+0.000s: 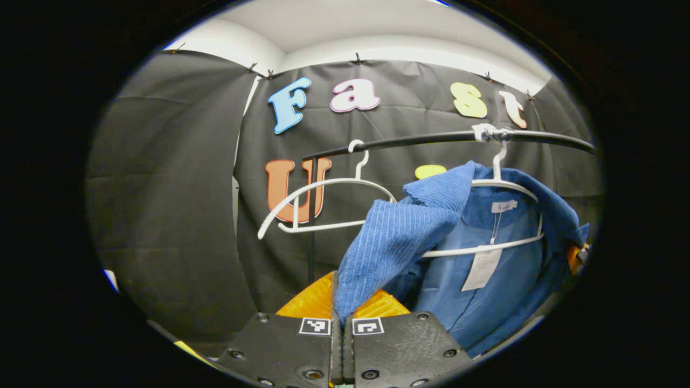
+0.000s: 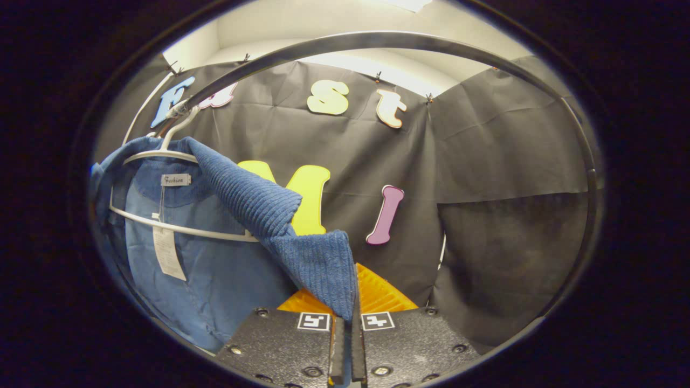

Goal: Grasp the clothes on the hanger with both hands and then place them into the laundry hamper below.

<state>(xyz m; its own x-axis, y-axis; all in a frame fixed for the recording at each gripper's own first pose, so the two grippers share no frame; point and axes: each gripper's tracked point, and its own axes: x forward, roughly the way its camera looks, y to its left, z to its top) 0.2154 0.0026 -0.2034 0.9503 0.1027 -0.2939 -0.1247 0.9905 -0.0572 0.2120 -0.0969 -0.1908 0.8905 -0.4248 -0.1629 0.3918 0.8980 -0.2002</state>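
Left gripper view: left gripper (image 1: 342,312) clenching one front edge of the blue corduroy shirt (image 1: 485,253), pulling it off the white hanger (image 1: 506,186) on the black rail (image 1: 409,141) — empty hanger (image 1: 323,188) alongside. Right gripper view: right gripper (image 2: 350,315) pinching the other edge (image 2: 318,269), spreading the shirt open, likely for lifting free toward the hamper.

I can make out one readable word from here: a small white neck label (image 2: 176,180) sewn inside the collar of the blue garment (image 2: 226,275) in the right gripper view carries a script word that looks like "Fashion". In the left gripper view the same label (image 1: 504,206) is too blurred for me to read. The white hang tag (image 2: 166,252) under it shows no print I can make out.
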